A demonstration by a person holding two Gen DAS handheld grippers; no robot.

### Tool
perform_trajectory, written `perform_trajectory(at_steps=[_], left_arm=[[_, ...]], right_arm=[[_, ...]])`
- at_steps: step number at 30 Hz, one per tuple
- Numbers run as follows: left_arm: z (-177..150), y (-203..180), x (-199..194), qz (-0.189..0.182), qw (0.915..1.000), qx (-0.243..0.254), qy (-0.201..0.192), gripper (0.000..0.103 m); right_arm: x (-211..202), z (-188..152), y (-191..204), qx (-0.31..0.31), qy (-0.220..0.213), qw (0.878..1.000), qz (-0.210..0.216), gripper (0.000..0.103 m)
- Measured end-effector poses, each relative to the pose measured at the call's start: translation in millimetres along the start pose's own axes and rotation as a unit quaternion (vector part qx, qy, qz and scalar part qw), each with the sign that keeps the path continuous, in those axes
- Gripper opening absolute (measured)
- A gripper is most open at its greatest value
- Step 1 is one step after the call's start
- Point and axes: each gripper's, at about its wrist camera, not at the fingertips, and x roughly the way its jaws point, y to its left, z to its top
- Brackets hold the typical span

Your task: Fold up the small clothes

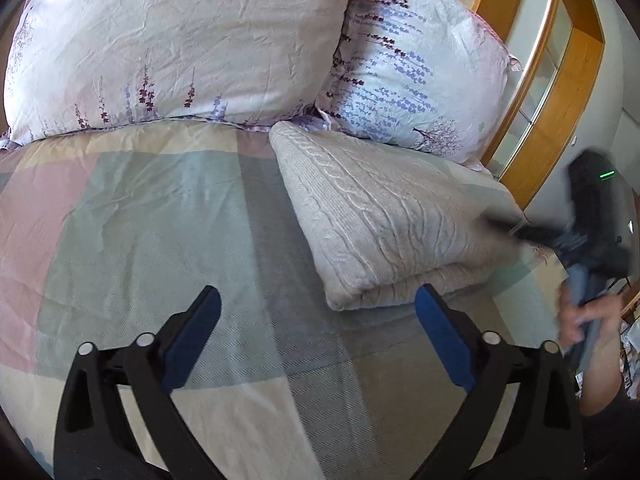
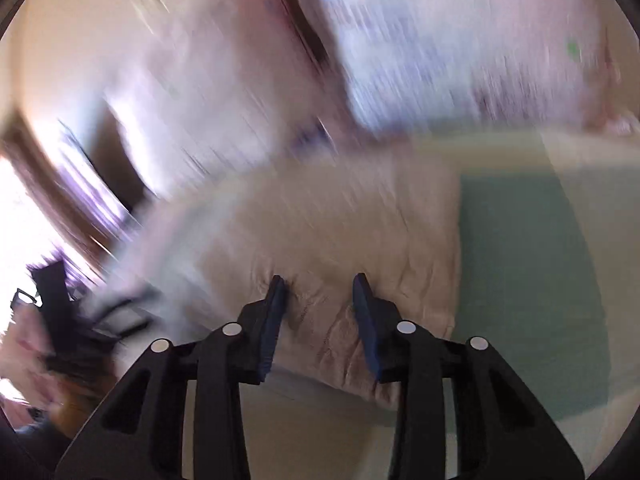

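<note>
A beige cable-knit sweater [image 1: 380,216] lies folded in a thick rectangle on the checked bedspread [image 1: 140,216], right of centre in the left wrist view. My left gripper [image 1: 316,300] is wide open and empty, hovering just in front of the sweater's near folded edge. My right gripper [image 2: 320,284] is partly open, its blue pads over the wrinkled beige knit [image 2: 340,240]; this view is motion-blurred. The right gripper also shows blurred at the sweater's right edge in the left wrist view [image 1: 504,226].
Two floral pillows [image 1: 180,44] [image 1: 420,76] lean at the head of the bed behind the sweater. A wooden headboard and frame [image 1: 560,80] run along the right. The person's hand [image 1: 588,320] holds the right gripper's handle.
</note>
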Motion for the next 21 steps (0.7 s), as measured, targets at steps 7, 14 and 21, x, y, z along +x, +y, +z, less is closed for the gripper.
perform_trajectory(at_steps=[7, 14, 21], left_arm=[[-13.0, -20.7, 2.4, 0.034, 0.9990, 0.023, 0.020, 0.101], [-19.8, -40.4, 26.6, 0.064, 0.9958, 0.017, 0.063, 0.101], [-26.9, -55.2, 42.0, 0.129, 0.9866, 0.052, 0.085, 0.101]], right_arm=[[-66.1, -24.5, -21.5, 0.070, -0.107, 0.992, 0.009, 0.051], [-47.2, -72.7, -2.1, 0.065, -0.048, 0.993, -0.086, 0.070], [-22.0, -79.2, 39.7, -0.011, -0.022, 0.987, -0.156, 0.090]])
